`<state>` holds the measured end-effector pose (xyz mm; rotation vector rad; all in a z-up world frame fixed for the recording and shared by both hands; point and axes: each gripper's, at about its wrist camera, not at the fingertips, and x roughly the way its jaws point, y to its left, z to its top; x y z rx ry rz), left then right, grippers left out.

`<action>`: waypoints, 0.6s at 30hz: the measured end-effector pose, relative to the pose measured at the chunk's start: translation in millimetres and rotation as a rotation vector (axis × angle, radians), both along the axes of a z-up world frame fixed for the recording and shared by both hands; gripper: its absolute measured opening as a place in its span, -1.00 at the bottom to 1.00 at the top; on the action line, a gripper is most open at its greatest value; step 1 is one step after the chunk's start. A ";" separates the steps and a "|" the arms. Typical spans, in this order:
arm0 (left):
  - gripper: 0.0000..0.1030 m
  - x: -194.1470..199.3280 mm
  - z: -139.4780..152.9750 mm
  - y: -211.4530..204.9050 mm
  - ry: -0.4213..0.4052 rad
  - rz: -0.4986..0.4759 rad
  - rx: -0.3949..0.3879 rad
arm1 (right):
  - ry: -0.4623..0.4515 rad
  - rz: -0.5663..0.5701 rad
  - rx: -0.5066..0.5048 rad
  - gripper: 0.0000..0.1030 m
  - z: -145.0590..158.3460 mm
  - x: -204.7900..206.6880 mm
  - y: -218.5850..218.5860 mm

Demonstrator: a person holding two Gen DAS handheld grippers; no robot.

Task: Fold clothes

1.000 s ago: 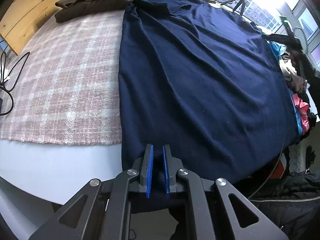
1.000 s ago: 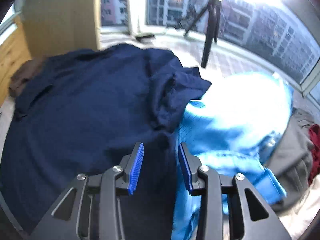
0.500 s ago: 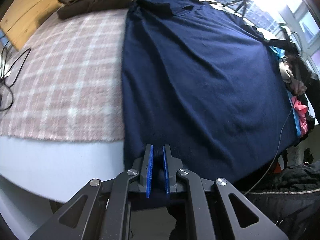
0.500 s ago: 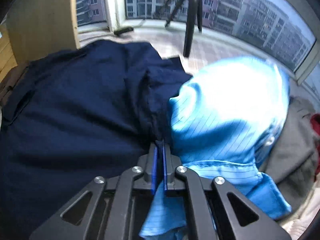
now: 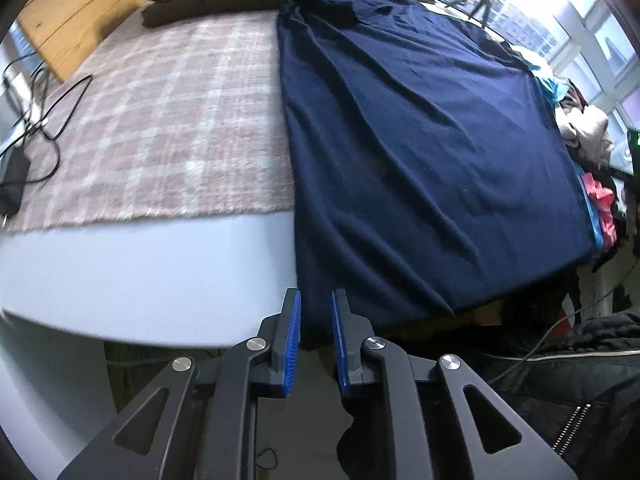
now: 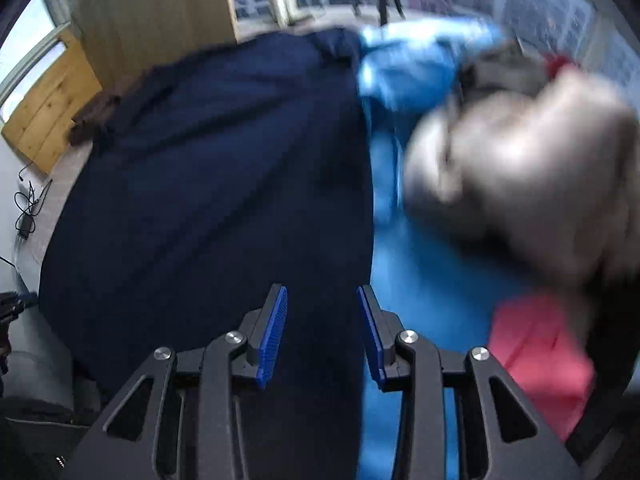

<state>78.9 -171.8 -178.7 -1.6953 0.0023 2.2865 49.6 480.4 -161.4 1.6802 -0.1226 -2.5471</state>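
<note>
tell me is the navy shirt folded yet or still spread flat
Spread flat. The navy shirt lies open full length beside the plaid blanket, with its hem hanging over the table's near edge.

White table (image 5: pixel 140 272) w/ plaid blanket (image 5: pixel 168 128), navy shirt (image 5: pixel 420 140) on top.

Left wrist view: camera sits behind left hand-held gripper (image 5: pixel 316 336), looks steeply down and forward over near tabletop (image 5: pixel 140 264) edge; gripper fills lower centre of frame. Navy garment (image 5: pixel 420 152) runs from bottom centre to top centre, plaid blanket (image 5: pixel 160 132) at left, window (image 5: pixel 560 12) upper right.

Right wrist view: camera behind right hand-held gripper (image 6: pixel 322 332), close above same navy garment (image 6: pixel 208 200), facing window; right half blurred.

Shared: navy garment, wooden board (image 5: pixel 80 12) upper left, clothes pile (image 6: pixel 500 180) at right.
</note>
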 end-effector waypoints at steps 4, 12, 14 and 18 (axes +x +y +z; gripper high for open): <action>-0.97 -7.9 -2.4 3.2 -0.001 -0.010 0.007 | -0.046 -0.015 0.023 -0.31 -27.0 24.7 -8.7; -1.00 -9.0 43.2 -0.1 0.082 -0.021 -0.057 | 0.040 -0.044 0.046 -0.31 25.7 26.6 -4.5; -0.99 -17.9 65.9 10.2 0.117 -0.052 -0.042 | 0.104 -0.035 0.046 -0.31 59.6 16.9 -0.8; -0.80 -34.3 104.2 55.1 0.206 -0.153 0.036 | 0.231 -0.009 0.038 -0.23 124.0 -6.5 11.1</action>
